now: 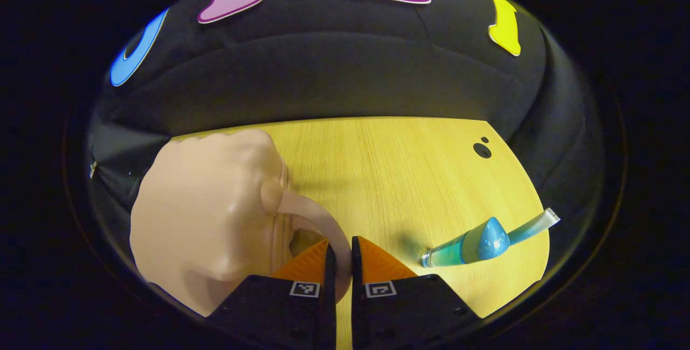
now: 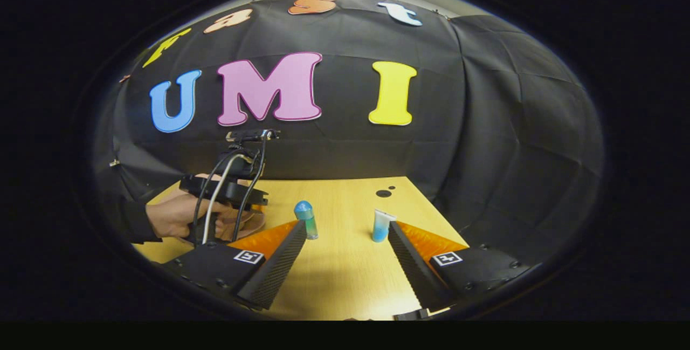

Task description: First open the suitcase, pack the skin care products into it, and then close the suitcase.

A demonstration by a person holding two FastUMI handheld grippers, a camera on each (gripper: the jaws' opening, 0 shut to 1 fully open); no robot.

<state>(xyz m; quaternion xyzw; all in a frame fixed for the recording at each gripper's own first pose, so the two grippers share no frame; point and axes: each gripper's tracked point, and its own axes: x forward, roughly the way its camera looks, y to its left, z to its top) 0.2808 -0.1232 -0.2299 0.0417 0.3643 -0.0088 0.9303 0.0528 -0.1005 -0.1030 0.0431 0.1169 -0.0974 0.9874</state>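
The left gripper (image 1: 339, 255) had its fingers clamped on the handle (image 1: 318, 218) of the pink suitcase (image 1: 210, 215) on the counter (image 1: 388, 177), apparently opening it; lifting would come next. The right gripper (image 2: 342, 250), fingers apart, faced a bottle (image 2: 305, 219) and a tube (image 2: 381, 226).

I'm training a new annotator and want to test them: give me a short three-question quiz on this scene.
1. True or false: the left tool is shut on the curved handle of the peach plastic suitcase.
2. The right tool is: A open; B shut on the blue-capped green bottle; C shut on the pale blue tube.
3. Fill in: the table under both products is light ____.
Key: 1 true; 2 A; 3 wood.
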